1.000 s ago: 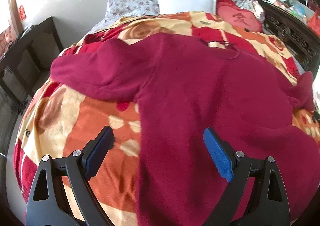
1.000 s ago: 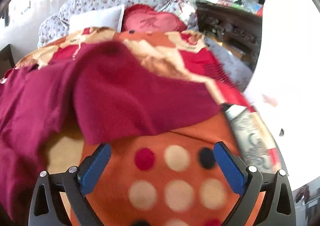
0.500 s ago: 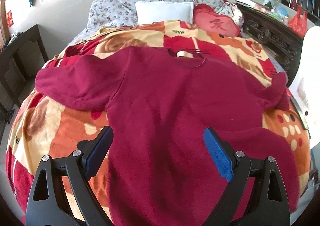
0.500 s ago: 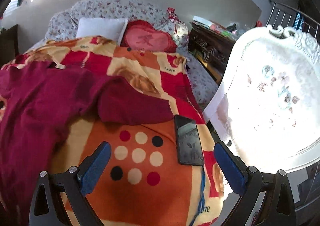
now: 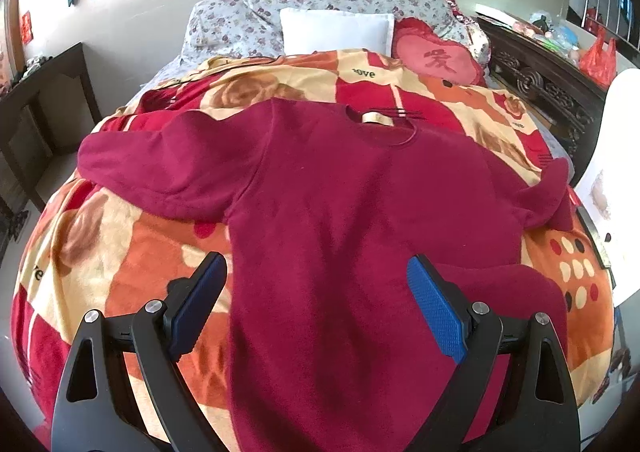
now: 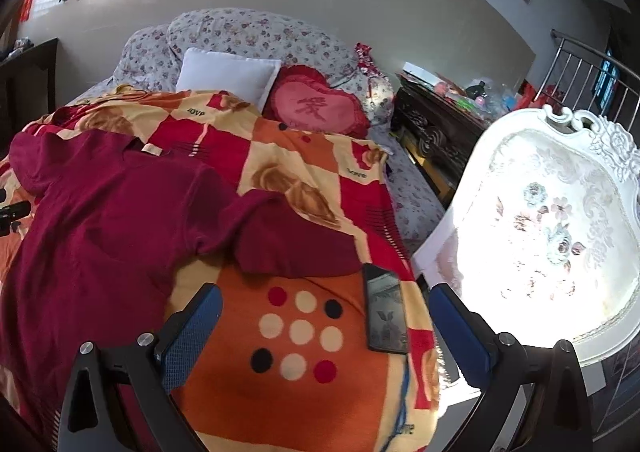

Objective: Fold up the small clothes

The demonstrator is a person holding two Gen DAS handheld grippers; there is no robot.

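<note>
A dark red long-sleeved sweater (image 5: pixel 352 219) lies spread flat on the orange and red blanket (image 5: pixel 132 252), collar toward the pillows, both sleeves out to the sides. My left gripper (image 5: pixel 316 292) hovers open above its lower body, empty. In the right wrist view the sweater (image 6: pixel 100 236) fills the left side, and its right sleeve (image 6: pixel 296 240) ends beside a black phone (image 6: pixel 386 312). My right gripper (image 6: pixel 326 326) is open and empty over the dotted patch of the blanket (image 6: pixel 304 384), just short of that sleeve's cuff.
A white pillow (image 5: pixel 336 29), a red heart cushion (image 5: pixel 436 57) and floral pillows lie at the head of the bed. A dark carved cabinet (image 6: pixel 436 127) and a white ornate chair (image 6: pixel 552 236) stand at the bed's right. A dark chair (image 5: pixel 44 107) stands on the left.
Both grippers have pulled back and risen from the sweater, so more of the bed shows. The right gripper has drawn away from the right sleeve, and the phone and chair have come into view.
</note>
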